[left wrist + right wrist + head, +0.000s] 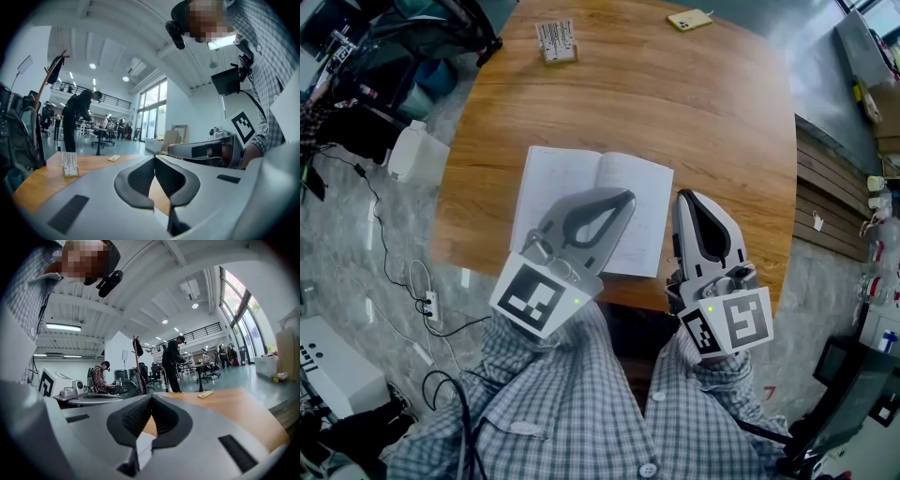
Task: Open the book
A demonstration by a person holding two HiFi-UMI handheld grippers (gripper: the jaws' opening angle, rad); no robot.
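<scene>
Your left gripper (627,198) has its jaws closed tip to tip with nothing between them; in the left gripper view only bare wood and a sliver of white page show through the gap behind the tips. It lies over the left page and spine of the book, pointing away from you, and you cannot tell whether it rests on the paper or hangs just above it. Your right gripper (684,197) is closed and empty in the same way, its dark pads meeting at the tips in the right gripper view. It sits just beside the book's right edge, over the wood, roughly parallel to the left one. Both are held level over the large rounded table of warm brown wood (703,112), which fills most of the head view. The white-paged open book (645,208) lies flat on that table near the edge closest to you, both pages spread and facing up. On the grey floor left of the table stands a white plastic container (414,150) among black cables. Far across the table from the book stands a small upright printed card in a holder (556,41), and further right, near the far edge, lies a flat pale yellow phone (689,19), well apart from the book and from both grippers.
</scene>
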